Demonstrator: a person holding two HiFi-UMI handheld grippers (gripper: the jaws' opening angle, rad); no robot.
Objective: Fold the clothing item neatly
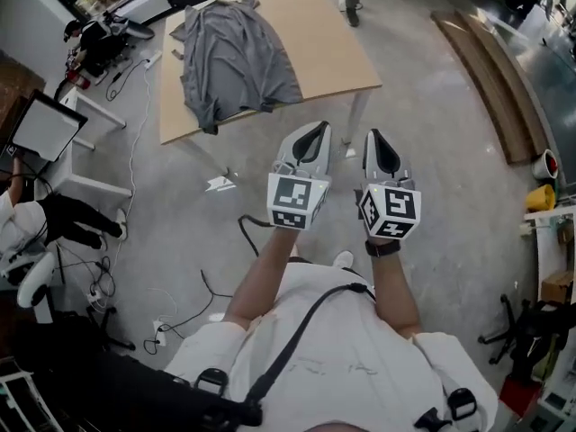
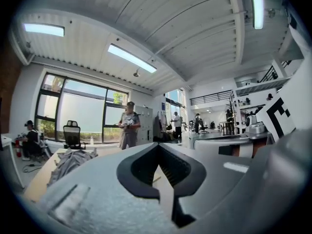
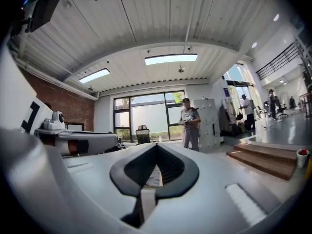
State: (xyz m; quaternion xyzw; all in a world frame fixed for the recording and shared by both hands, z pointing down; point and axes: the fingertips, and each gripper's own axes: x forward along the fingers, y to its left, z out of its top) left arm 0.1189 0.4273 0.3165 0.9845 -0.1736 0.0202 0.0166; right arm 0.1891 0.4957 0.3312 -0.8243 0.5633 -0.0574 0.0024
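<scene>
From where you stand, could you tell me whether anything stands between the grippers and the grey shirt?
Nothing visible does. The left gripper and right gripper, both shut and empty, are held over the floor short of the table; the grey shirt lies crumpled on it, uncovered.

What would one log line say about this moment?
stage: folding not begun | crumpled grey shirt: unfolded on light wooden table | left gripper: shut, empty | right gripper: shut, empty | both short of table
</scene>
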